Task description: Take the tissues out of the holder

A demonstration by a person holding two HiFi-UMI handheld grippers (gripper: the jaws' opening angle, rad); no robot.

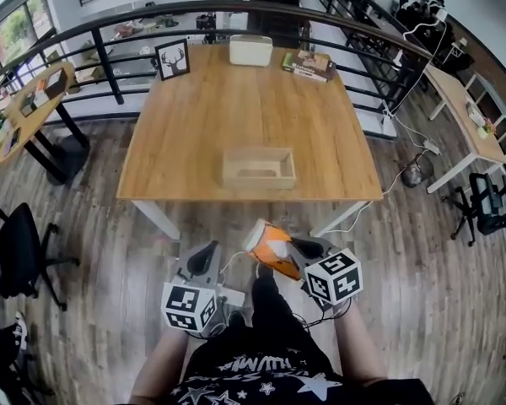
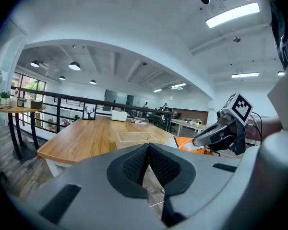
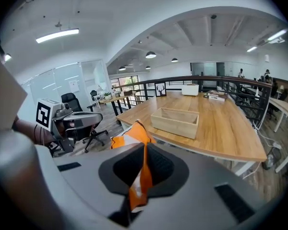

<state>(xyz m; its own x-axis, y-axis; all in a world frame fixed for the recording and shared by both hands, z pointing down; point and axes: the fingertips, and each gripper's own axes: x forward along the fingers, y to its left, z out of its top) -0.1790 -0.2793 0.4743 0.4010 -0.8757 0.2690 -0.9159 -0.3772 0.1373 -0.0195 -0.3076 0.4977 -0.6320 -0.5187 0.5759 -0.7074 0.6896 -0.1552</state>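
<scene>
The wooden holder (image 1: 258, 168) is an open box near the front edge of the wooden table (image 1: 236, 99); its inside looks bare, as it does in the right gripper view (image 3: 175, 120). My right gripper (image 1: 288, 247) is held in front of the table, off its edge, shut on an orange-and-white tissue pack (image 1: 268, 243). The pack sticks out between the pads (image 3: 132, 135). My left gripper (image 1: 207, 251) is beside it on the left, shut with nothing between its pads (image 2: 149, 147). The left gripper view shows the right gripper (image 2: 216, 134) and the pack (image 2: 189, 144).
At the table's far edge stand a framed deer picture (image 1: 172, 59), a white box (image 1: 251, 50) and books (image 1: 308, 64). A black railing (image 1: 110, 66) runs behind. A black office chair (image 1: 17, 251) is at the left, a round table (image 1: 29, 108) beyond it, and a desk (image 1: 460, 108) at the right.
</scene>
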